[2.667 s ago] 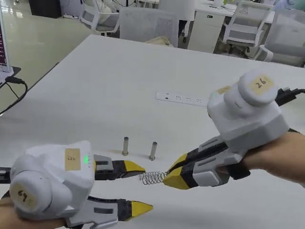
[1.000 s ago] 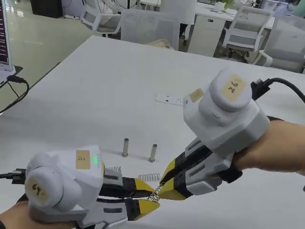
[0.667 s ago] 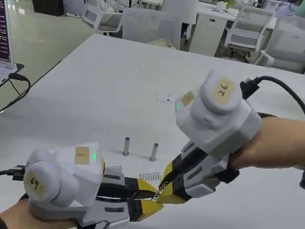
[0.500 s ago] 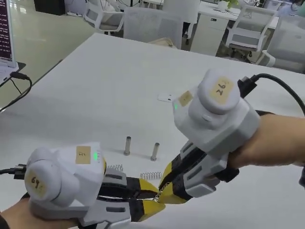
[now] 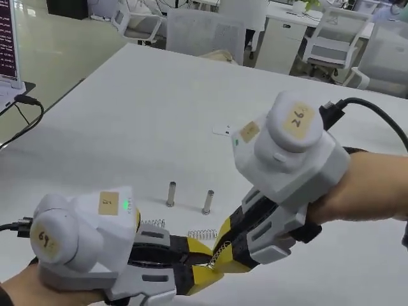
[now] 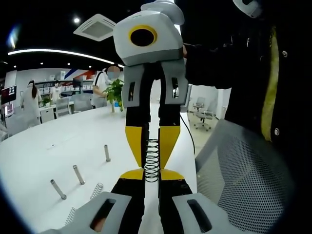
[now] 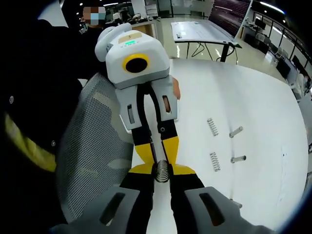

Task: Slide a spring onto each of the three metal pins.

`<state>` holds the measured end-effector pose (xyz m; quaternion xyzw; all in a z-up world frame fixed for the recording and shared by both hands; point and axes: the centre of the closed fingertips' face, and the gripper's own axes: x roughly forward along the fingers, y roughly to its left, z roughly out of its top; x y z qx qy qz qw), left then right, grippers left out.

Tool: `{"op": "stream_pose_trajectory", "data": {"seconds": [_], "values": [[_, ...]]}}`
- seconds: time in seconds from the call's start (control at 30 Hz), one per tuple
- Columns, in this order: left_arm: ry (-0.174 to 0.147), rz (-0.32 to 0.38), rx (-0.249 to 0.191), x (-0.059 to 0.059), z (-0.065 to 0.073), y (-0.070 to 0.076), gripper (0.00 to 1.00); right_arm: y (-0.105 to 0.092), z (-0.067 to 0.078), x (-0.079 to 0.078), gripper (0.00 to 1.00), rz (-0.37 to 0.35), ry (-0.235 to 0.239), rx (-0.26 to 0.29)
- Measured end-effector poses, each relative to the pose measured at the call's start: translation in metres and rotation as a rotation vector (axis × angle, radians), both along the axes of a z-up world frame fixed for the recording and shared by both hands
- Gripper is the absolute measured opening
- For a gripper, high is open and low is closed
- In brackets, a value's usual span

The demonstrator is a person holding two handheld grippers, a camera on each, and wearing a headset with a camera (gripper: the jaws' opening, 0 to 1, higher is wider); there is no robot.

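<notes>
A small coil spring [image 5: 217, 253] hangs between the tips of my two grippers, which meet nose to nose above the near table edge. My right gripper [image 5: 222, 250] is shut on the spring [image 6: 152, 158]; my left gripper [image 5: 209, 260] is shut on its other end [image 7: 162, 171]. In the left gripper view my left gripper [image 6: 151, 175] faces the right gripper [image 6: 152, 155]. Three upright metal pins [image 6: 107, 152] [image 6: 78, 174] [image 6: 57, 189] stand bare on the white table. Two pins [image 5: 171, 194] [image 5: 208, 201] show in the head view. Two loose springs [image 5: 153, 223] [image 5: 201, 234] lie just in front of them.
A white power strip [image 5: 222, 130] lies further back, partly behind the right gripper. A cable [image 5: 19, 124] trails off the table's left side. Office chairs [image 5: 191, 29] stand beyond the far edge. A mesh chair back [image 6: 243, 165] is close under the grippers.
The right gripper brought the spring down and left to meet the left gripper. The left gripper's jaws, wide open 2.7 s ago, have closed on the spring. Little moved in the last half second.
</notes>
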<state>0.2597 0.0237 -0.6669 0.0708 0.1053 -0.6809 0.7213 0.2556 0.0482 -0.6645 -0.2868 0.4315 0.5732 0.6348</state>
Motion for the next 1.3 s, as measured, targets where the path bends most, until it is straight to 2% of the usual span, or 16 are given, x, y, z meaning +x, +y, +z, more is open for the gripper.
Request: {"op": "stream_pose_trajectory", "data": {"seconds": [0.3,0.6,1.13,1.23,1.3], "values": [[0.006,-0.006,-0.005,-0.0015,0.0005,-0.0007,0.02,-0.0012,-0.0003,-0.0011,0.08,0.006,0.011,-0.011],[-0.007,0.008,-0.032,0.0021,0.0062,-0.0019,0.03,-0.0009,0.0056,0.0027,0.08,-0.002,0.004,-0.029],[-0.006,0.008,-0.038,0.0036,0.0067,-0.0041,0.03,-0.0017,0.0058,0.0046,0.08,-0.003,0.005,-0.054],[-0.009,0.008,-0.023,0.0034,0.004,-0.0043,0.05,-0.002,0.0069,0.0054,0.08,-0.003,0.004,-0.054],[0.002,0.013,-0.024,0.0039,0.0036,-0.0039,0.1,-0.0025,0.0074,0.0064,0.08,-0.005,0.004,-0.055]]}}
